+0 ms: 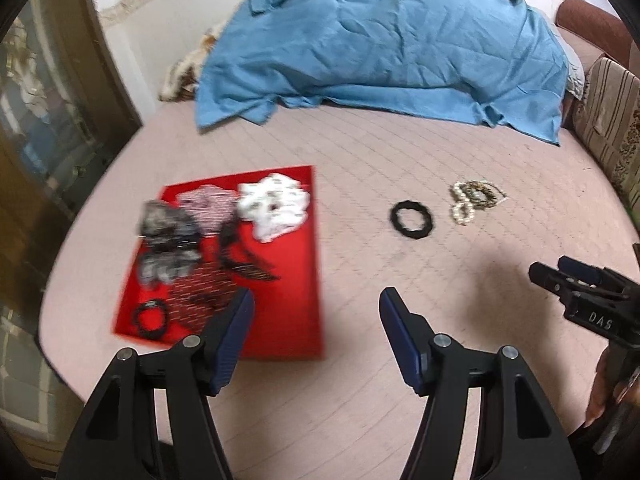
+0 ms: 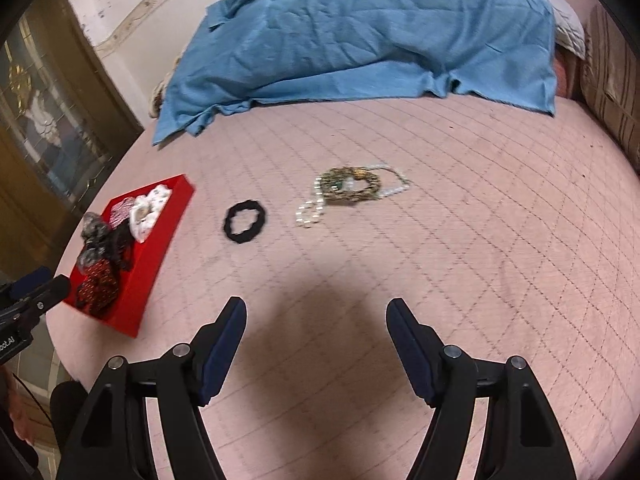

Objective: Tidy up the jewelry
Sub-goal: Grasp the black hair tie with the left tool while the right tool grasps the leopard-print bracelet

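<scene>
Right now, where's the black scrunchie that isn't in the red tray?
The black scrunchie lies flat on the pink bedspread, between the red tray on its left and the bead bracelets on its right.

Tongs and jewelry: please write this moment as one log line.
left tongs open | right tongs open | black ring, beads loose | red tray partly filled

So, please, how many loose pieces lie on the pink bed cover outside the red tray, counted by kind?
Black ring-shaped hair ties: 1, the black hair tie, lying apart from the red tray.
Tangled heaps of beads: 1, the bead pile, with pearl and gold-green strands; the strands overlap, so I cannot count them singly.
Total: 2
</scene>
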`<state>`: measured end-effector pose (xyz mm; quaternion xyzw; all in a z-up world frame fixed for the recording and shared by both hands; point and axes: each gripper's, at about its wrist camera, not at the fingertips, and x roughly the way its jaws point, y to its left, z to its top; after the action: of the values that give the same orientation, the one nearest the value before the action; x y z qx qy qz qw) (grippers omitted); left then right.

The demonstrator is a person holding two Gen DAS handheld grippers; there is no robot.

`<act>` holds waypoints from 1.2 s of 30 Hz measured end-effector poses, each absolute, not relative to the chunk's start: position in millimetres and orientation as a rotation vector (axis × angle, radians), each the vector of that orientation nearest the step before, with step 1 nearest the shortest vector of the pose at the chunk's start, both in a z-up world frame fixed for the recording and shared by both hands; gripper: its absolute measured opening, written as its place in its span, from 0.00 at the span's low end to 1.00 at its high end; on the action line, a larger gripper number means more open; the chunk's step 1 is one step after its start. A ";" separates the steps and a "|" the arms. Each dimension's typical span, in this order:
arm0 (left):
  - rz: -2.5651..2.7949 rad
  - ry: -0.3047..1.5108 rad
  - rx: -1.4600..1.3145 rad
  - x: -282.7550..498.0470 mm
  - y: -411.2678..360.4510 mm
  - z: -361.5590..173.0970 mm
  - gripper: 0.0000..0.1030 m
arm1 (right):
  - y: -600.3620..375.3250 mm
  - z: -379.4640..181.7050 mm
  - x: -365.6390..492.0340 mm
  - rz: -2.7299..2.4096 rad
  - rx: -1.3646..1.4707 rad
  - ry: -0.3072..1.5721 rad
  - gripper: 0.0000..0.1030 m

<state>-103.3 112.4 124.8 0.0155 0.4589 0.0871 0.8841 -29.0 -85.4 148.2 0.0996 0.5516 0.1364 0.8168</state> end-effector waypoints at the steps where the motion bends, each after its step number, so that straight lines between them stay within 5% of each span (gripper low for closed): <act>1: 0.153 0.954 0.021 -94.8 107.5 121.3 0.62 | -87.7 145.9 -26.2 0.287 0.216 1.178 0.75; 11: 0.033 0.983 0.019 -2.3 81.4 72.5 0.62 | -104.6 126.4 21.7 0.319 0.261 1.156 0.73; 18: 0.024 1.057 -0.095 46.1 97.9 32.4 0.42 | -79.2 110.2 60.4 0.415 0.102 1.141 0.45; 26: -0.018 1.058 -0.072 64.2 93.2 15.7 0.39 | -58.3 81.9 88.2 0.498 -0.010 1.165 0.38; 30: -0.022 1.044 -0.071 66.9 90.2 13.2 0.38 | -52.4 71.6 92.2 0.510 -0.027 1.182 0.27; 33: -0.028 1.034 -0.036 64.7 84.3 12.2 0.08 | -50.2 70.1 93.2 0.521 -0.010 1.191 0.15; 36: -0.053 1.037 -0.067 63.1 84.3 15.0 0.06 | -48.1 72.3 92.6 0.526 0.010 1.201 0.09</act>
<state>63.1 84.3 15.0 -0.0318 0.4956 -0.0253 0.8676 92.6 -48.1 72.3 0.0047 0.5585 0.2447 0.7926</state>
